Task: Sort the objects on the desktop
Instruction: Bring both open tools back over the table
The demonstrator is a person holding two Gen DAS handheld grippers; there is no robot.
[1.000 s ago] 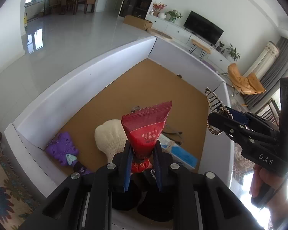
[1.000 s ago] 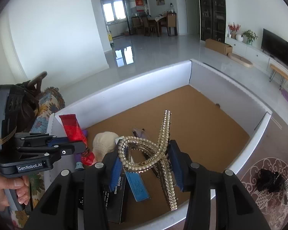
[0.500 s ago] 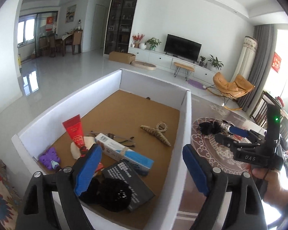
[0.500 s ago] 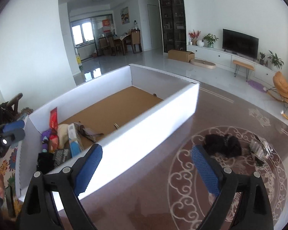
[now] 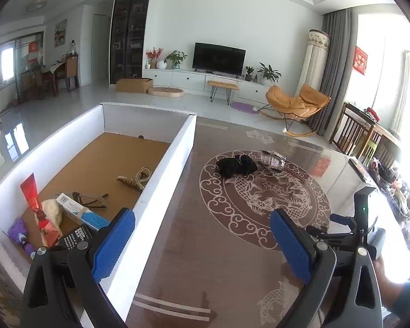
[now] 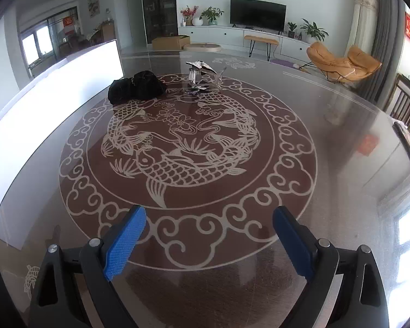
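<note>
A white box (image 5: 165, 175) with a brown floor stands at the table's left and holds a red packet (image 5: 31, 194), a rhinestone hair clip (image 5: 135, 177), glasses, a blue-white tube and a black box. On the table lie a black scrunchie (image 5: 236, 165) (image 6: 136, 87) and a silver hair clip (image 5: 273, 160) (image 6: 202, 75). My left gripper (image 5: 202, 242) is open and empty over the box's near right wall. My right gripper (image 6: 209, 242) is open and empty, low over the table, well short of the scrunchie.
The glass table (image 6: 328, 125) has a round fish pattern. A white knitted item (image 5: 52, 210) and a purple toy (image 5: 17, 232) lie in the box's near corner. Wooden chairs (image 5: 352, 134) stand at the table's far right.
Both grippers opened, leaving the red packet and the rhinestone clip in the box. Both then pulled back and swung right, towards the table with the scrunchie and silver clip.
</note>
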